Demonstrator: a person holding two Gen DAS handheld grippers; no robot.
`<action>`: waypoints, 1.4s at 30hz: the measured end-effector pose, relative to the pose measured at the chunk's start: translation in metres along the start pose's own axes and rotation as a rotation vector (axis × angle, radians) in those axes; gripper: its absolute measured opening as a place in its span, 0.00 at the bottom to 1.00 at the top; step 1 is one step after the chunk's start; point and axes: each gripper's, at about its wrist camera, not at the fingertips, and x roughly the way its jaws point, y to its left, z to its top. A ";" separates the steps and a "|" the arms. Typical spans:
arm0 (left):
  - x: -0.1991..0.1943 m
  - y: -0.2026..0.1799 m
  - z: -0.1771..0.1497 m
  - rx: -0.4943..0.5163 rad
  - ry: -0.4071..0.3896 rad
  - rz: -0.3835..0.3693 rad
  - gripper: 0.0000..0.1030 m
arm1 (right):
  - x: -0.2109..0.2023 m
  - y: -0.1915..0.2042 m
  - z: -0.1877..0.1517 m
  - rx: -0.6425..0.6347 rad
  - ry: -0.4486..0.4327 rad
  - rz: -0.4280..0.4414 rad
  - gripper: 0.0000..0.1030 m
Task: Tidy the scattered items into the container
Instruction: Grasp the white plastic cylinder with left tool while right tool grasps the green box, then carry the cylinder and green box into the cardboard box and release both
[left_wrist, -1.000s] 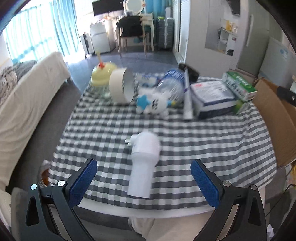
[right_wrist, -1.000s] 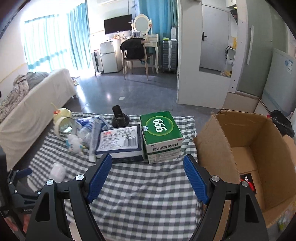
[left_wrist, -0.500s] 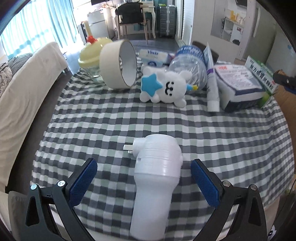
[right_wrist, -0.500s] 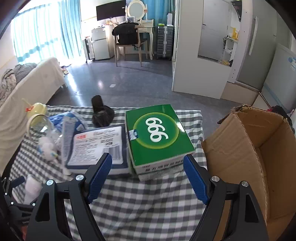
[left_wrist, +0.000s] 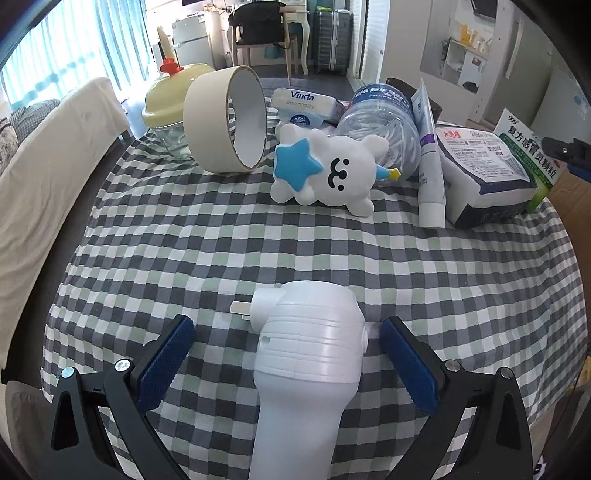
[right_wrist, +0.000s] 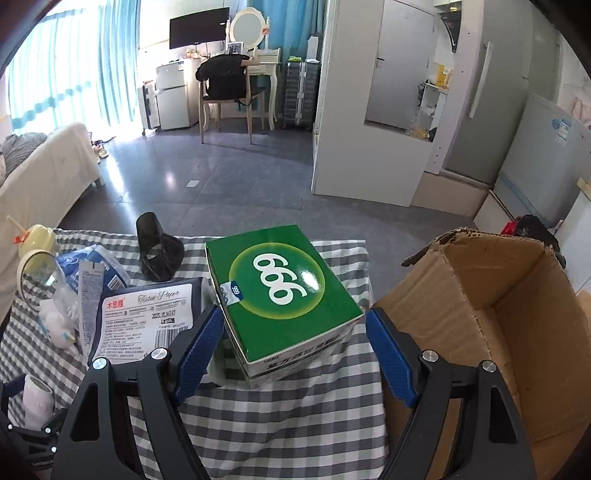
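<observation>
Both claws stand released: the left claw (left_wrist: 286, 354) straddles a white plug-in device (left_wrist: 308, 354) lying on the checked table (left_wrist: 184, 240), pads clear of it. At the right claw (right_wrist: 293, 350), the green box (right_wrist: 282, 295) sits between the pads untouched, with the cardboard container (right_wrist: 491, 325) at three o'clock.

We note a checked tablecloth (left_wrist: 258, 240), a white sofa (left_wrist: 48, 155) beside it, teal curtains (right_wrist: 74, 66), and a chair (right_wrist: 225, 92) at a dressing table (right_wrist: 264, 61) beyond.
</observation>
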 end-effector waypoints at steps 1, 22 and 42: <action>0.003 0.000 0.002 0.001 -0.001 0.001 1.00 | 0.004 0.000 0.001 0.003 0.010 0.014 0.80; -0.020 -0.031 0.003 0.077 0.017 -0.061 0.46 | 0.014 0.003 0.009 0.027 0.054 0.041 0.81; -0.140 -0.195 0.069 0.358 -0.044 -0.220 0.46 | -0.167 -0.146 0.022 0.135 0.101 -0.139 0.81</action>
